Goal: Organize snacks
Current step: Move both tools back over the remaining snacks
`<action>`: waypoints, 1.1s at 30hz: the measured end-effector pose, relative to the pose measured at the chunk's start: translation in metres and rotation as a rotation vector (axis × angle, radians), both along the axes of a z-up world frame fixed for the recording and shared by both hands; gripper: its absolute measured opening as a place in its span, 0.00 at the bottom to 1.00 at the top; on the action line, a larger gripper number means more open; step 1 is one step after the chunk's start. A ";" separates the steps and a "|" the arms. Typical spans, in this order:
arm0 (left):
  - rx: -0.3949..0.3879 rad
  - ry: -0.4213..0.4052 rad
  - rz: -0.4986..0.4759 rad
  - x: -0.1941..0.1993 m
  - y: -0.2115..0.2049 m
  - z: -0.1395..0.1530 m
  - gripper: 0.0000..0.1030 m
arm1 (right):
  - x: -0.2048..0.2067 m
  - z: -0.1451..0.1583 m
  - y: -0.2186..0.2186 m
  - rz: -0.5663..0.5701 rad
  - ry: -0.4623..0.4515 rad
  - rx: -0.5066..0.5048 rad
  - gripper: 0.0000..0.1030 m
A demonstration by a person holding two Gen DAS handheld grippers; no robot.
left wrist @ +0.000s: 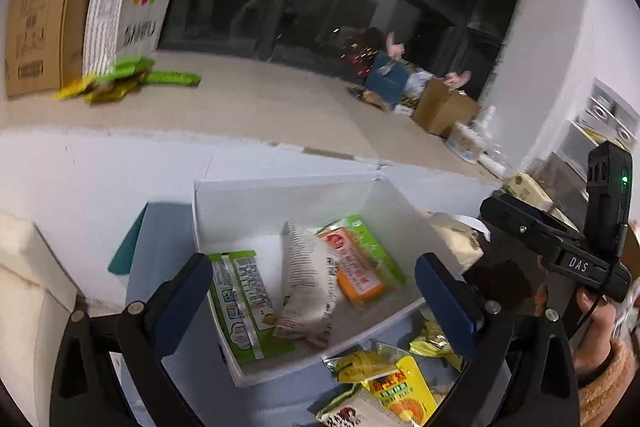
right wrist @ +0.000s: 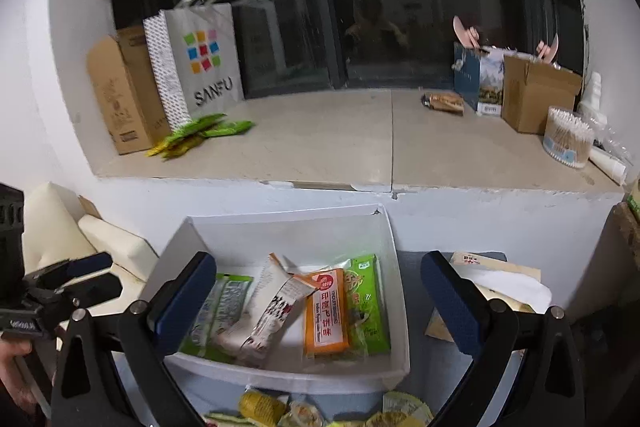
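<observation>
Both grippers are hovering over a white box (right wrist: 390, 267), and both are standing wide with nothing between the jaws: the left gripper (left wrist: 316, 291) is framing the box's contents from the left, and the right gripper (right wrist: 316, 291) is looking squarely into it. Inside the box, four snack packs are lying side by side: a green packet (right wrist: 218, 307) at the left, a white torn-top packet (right wrist: 268, 311) leaning across the middle, an orange packet (right wrist: 326, 311), and a second green packet (right wrist: 368, 303) at the right wall. Their placement appears deliberate, since the task is to gather snacks into one container. More loose snacks (left wrist: 384, 375), mostly yellow wrappers, are waiting on the near side of the box, outside it; these are judged to be the remaining work. With the jaws wide and empty, either gripper is judged ready to reach for the next wrapper. The box is sitting on a pale blue surface (left wrist: 168, 259) against a white wall. Beyond it, a beige stone ledge (right wrist: 320, 135) is running beneath a dark window (right wrist: 380, 27). On the far left of the ledge, a shopping bag (right wrist: 200, 63) and a cardboard carton (right wrist: 116, 95) are standing, with further green packets (right wrist: 200, 133) scattered at their foot. At the far right, another cardboard box (right wrist: 536, 95) and a tub of cotton swabs (right wrist: 568, 139) are standing.
</observation>
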State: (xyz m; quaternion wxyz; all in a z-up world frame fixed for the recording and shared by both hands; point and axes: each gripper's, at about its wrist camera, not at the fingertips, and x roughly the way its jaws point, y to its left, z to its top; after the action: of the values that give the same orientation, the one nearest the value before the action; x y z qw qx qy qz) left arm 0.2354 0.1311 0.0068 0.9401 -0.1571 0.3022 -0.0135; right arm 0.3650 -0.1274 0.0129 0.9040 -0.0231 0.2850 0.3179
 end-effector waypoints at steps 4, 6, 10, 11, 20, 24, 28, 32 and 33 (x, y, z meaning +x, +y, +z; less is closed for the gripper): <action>0.067 -0.053 -0.033 -0.038 -0.019 0.015 1.00 | -0.040 0.008 -0.026 0.030 -0.044 0.043 1.00; 0.106 -0.081 -0.041 -0.058 -0.031 0.019 1.00 | -0.063 0.008 -0.040 0.053 -0.061 0.062 1.00; 0.137 -0.116 -0.092 -0.101 -0.055 0.017 1.00 | -0.104 0.004 -0.066 0.078 -0.079 0.069 1.00; 0.132 -0.118 -0.094 -0.109 -0.059 0.015 1.00 | -0.113 0.001 -0.071 0.086 -0.079 0.069 1.00; 0.179 -0.097 -0.111 -0.182 -0.101 -0.028 1.00 | -0.186 -0.066 -0.108 0.047 -0.025 0.064 1.00; 0.158 -0.084 -0.090 -0.205 -0.101 -0.043 1.00 | -0.210 -0.096 -0.114 0.067 0.026 0.042 1.00; 0.077 -0.088 -0.059 -0.217 -0.090 -0.054 1.00 | -0.222 -0.114 -0.117 0.050 0.081 0.029 1.00; 0.074 -0.168 0.005 -0.228 -0.081 -0.059 1.00 | -0.226 -0.117 -0.120 0.056 0.119 0.066 1.00; 0.072 -0.167 0.018 -0.228 -0.079 -0.060 1.00 | -0.226 -0.116 -0.119 0.059 0.122 0.075 1.00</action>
State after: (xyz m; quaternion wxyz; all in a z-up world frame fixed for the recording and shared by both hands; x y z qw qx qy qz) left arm 0.0070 0.0521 -0.0528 0.9672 -0.1242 0.2215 -0.0074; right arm 0.1385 -0.2464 -0.1031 0.8754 0.0217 0.3267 0.3555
